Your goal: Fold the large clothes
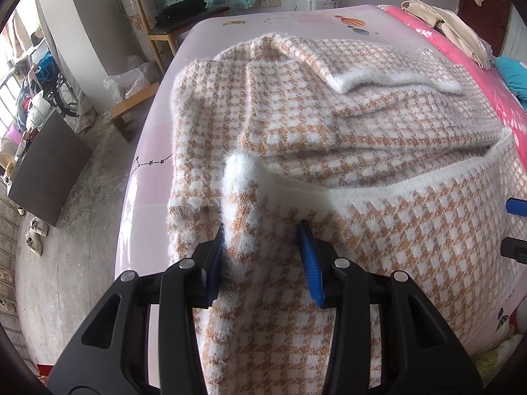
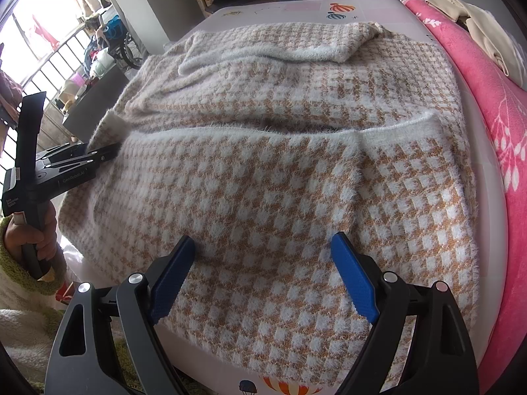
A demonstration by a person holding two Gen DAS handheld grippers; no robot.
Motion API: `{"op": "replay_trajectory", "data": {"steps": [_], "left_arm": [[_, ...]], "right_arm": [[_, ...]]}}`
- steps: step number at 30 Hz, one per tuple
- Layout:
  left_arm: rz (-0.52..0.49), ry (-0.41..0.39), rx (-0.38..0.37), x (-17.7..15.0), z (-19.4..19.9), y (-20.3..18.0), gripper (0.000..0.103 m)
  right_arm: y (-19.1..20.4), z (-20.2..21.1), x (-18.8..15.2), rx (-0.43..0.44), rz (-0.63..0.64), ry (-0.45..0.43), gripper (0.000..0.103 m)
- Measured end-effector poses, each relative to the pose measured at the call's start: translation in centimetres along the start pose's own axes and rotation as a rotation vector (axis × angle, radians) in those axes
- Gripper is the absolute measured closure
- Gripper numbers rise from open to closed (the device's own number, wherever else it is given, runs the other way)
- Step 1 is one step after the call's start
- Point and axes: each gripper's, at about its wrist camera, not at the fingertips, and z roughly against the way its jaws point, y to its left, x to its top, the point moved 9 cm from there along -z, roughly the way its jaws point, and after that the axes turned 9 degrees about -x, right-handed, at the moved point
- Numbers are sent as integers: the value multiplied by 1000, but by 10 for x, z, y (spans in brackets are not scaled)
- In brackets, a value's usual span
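Checked sweater point(image 1: 329, 125) lies lengthwise up the bed point(image 1: 210, 29) — left gripper point(image 1: 260, 230) clenched on its folded-over sleeve, right gripper point(image 2: 263, 243) spread wide, grasping nothing.

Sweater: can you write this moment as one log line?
sweater: spread on bed, hem folded up | left gripper: clamps fabric bunch | right gripper: open above sweater

Bright window point(image 2: 29, 29) daylight, blown out; sharp focus, fisheye-bent edges.

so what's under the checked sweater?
The checked sweater lies on a pink printed bed sheet, bare only along the edges. Its own folded layers lie beneath the top flap. Whatever else is underneath stays covered.
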Motion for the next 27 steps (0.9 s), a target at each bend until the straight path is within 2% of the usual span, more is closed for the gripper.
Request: {"op": "replay_trajectory", "data": {"steps": [27], "left_arm": [[-5,-1,15,-1,0,-4,63]], "right_arm": [[0,0,-1,1,-2,-3,20]]}}
